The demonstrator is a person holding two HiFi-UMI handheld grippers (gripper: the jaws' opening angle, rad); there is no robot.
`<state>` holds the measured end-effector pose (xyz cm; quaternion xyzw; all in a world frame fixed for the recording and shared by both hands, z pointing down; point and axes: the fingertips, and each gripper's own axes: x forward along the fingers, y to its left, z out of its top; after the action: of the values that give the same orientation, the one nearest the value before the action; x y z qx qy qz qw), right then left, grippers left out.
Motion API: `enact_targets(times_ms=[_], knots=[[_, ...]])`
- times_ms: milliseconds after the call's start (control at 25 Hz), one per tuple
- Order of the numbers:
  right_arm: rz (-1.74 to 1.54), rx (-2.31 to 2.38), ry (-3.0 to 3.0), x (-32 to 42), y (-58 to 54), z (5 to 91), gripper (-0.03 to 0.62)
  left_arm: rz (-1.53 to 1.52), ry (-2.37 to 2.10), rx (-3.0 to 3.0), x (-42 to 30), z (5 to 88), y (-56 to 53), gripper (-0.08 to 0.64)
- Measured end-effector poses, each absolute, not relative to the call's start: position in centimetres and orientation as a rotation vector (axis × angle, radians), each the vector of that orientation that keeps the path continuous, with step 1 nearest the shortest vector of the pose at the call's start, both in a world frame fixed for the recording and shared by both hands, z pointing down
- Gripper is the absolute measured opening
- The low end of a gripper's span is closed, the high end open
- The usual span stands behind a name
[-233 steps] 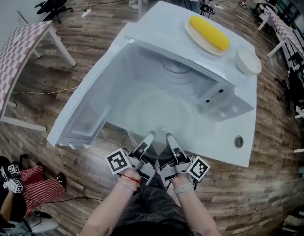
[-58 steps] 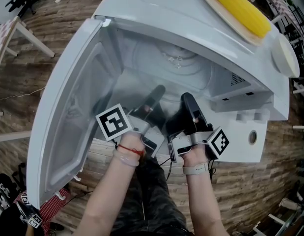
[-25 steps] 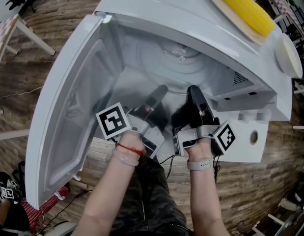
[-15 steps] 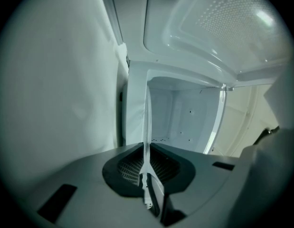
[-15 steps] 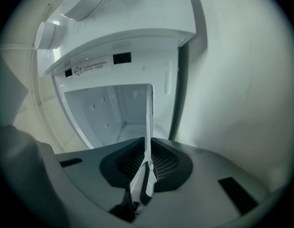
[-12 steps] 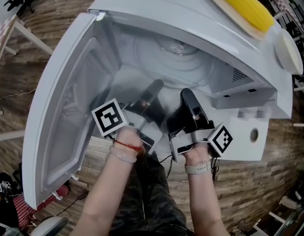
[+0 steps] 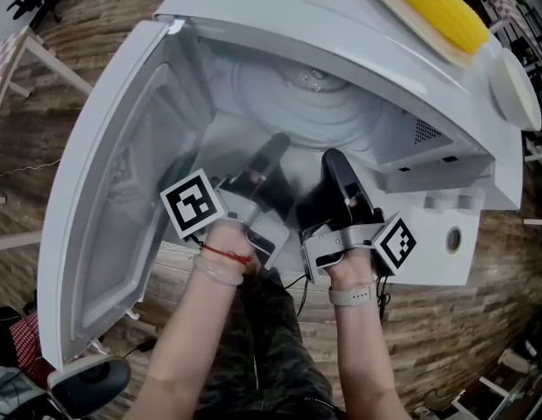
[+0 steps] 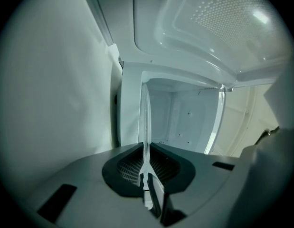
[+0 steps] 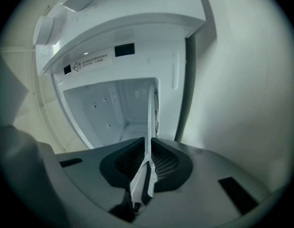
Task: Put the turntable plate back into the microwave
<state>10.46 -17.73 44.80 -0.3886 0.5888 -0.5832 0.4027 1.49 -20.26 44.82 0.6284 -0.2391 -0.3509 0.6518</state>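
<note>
The clear glass turntable plate point(image 7: 299, 121) lies roughly level inside the white microwave's point(image 7: 279, 11) cavity. Both grippers hold its near rim. My left gripper point(image 7: 269, 147) is shut on the rim at the left, and my right gripper point(image 7: 334, 160) is shut on it at the right. In the left gripper view the plate point(image 8: 146, 122) shows edge-on as a thin glass line running out from the closed left gripper point(image 8: 146, 161). The right gripper view shows the same glass edge point(image 9: 149, 118) clamped in the right gripper point(image 9: 147, 159), with the cavity behind it.
The microwave door point(image 7: 113, 191) hangs open at the left. On the microwave's top sit a plate with a yellow corn cob point(image 7: 432, 7) and a white bowl point(image 7: 513, 90). The control panel with a knob point(image 7: 453, 240) is at the right. Wooden floor surrounds it.
Over the frames both grippers have carried the plate from in front of the microwave into its cavity. In the last half second the left gripper has edged slightly further in.
</note>
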Motion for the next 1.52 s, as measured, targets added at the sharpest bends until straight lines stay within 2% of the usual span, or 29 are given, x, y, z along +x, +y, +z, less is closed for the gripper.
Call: enact_targets(times_ms=[1080,1520], knots=[[-1.517,-0.996,1.469,9.5,-18.2,46.0,0.049,-0.811,-0.626,1.399,0.3,45.5,-20.5,0.04],[-1.497,-1.026,1.518,9.5,-17.9,45.7,0.048,-0.701,-0.689,1.526,0.3,45.2,-19.4,0.038]])
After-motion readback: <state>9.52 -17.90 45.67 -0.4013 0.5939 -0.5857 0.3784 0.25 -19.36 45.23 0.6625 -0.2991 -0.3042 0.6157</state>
